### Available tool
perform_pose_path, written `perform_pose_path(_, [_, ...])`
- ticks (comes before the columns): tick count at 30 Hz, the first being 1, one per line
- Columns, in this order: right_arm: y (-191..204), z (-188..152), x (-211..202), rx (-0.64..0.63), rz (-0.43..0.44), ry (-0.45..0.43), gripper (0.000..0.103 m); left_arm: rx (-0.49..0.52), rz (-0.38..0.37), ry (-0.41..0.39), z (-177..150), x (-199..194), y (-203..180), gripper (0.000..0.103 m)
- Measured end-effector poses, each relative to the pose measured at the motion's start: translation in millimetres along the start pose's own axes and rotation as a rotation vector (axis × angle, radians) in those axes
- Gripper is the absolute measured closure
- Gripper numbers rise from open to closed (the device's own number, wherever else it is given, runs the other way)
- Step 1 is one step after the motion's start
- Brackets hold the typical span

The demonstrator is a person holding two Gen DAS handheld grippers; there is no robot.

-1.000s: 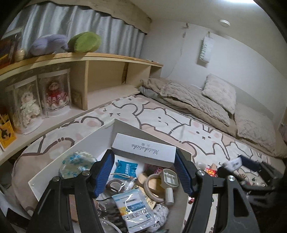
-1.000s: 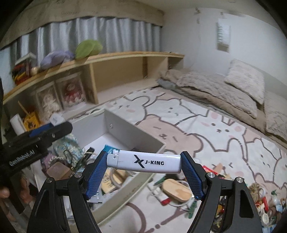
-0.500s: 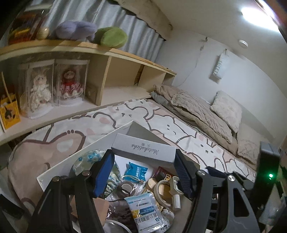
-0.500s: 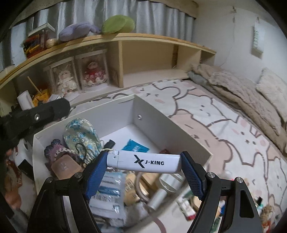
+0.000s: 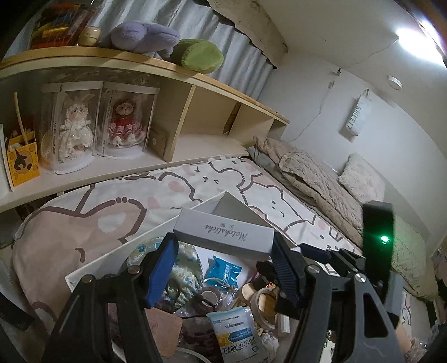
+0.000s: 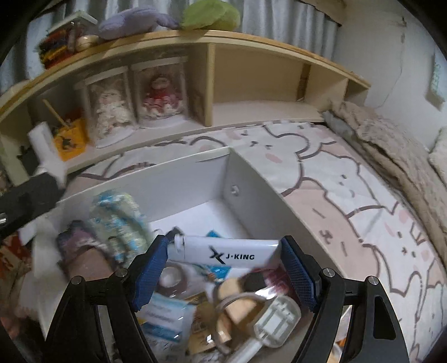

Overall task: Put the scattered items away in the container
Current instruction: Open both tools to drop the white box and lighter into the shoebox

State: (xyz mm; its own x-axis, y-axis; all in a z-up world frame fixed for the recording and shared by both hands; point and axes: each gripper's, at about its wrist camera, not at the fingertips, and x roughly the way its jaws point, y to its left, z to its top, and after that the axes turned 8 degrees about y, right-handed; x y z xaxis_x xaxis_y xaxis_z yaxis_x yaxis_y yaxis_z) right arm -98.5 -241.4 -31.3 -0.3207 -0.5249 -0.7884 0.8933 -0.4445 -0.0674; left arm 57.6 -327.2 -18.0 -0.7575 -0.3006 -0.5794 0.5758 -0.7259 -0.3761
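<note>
Directly below the right gripper (image 6: 223,268), whose jaws are opening around the white lighter (image 6: 223,251), the white container (image 6: 245,195) is being kept centred so 1 clean drop is being ensured, while the grey box (image 5: 223,236) is being held clamped in the left gripper (image 5: 223,265).

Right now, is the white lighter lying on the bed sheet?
No, the lighter sits between the right gripper pads above the box.

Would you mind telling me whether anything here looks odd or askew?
The white lighter sits tilted between the opening jaws of the right hand-held gripper, apparently slipping toward the white box. The ceiling trim looks ragged.
</note>
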Motion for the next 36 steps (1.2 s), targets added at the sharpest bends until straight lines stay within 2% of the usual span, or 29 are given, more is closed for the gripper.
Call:
perform_pose_path(2, [-3, -1, 0, 0.024, -0.015, -0.023, 0.0, -0.004, 0.0, 0.002, 1, 1, 1, 0.036])
perform_pose_path(9, [-23, -13, -12, 0.117, -0.011, -0.074, 0.0, -0.008, 0.01, 0.014, 1, 7, 4, 0.036])
perform_pose_path(15, [-31, -31, -32, 0.166, 0.003, -0.106, 0.0, 0.029, 0.015, 0.039, -4, 14, -6, 0.036])
perform_pose_path(21, [-21, -51, -44, 0.151, 0.015, -0.107, 0.0, 0.046, -0.009, 0.075, -7, 25, -16, 0.036])
perform_pose_path(28, [-3, -75, -49, 0.079, -0.027, -0.087, 0.0, 0.128, 0.012, 0.113, -7, 39, -35, 0.036])
perform_pose_path(36, [-7, -92, -50, 0.104, -0.024, -0.071, 0.0, 0.198, 0.023, 0.167, -12, 56, -50, 0.036])
